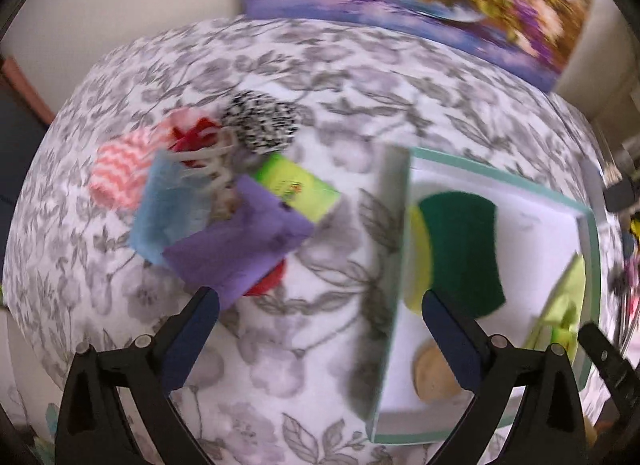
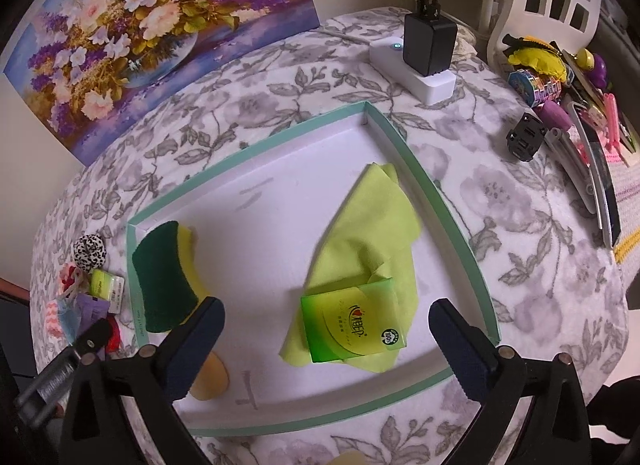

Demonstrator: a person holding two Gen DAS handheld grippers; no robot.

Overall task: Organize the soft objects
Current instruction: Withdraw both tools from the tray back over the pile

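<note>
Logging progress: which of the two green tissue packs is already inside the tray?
The larger tissue pack, lying on the lime cloth inside the tray. The other pack sits outside, beside the pile left of the tray.

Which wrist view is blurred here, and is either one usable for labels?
Left wrist view: motion-smeared; the pile's purple cloth and the sponge have soft edges, though the left tongs stay sharp. Right wrist view: crisp; print on the tissue pack shows, as does the tray rim. Both views have fisheye bending and dark corners.

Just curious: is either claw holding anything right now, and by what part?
Nothing is held. The left claw and the right claw are both open, with nothing between their fingers.
</note>
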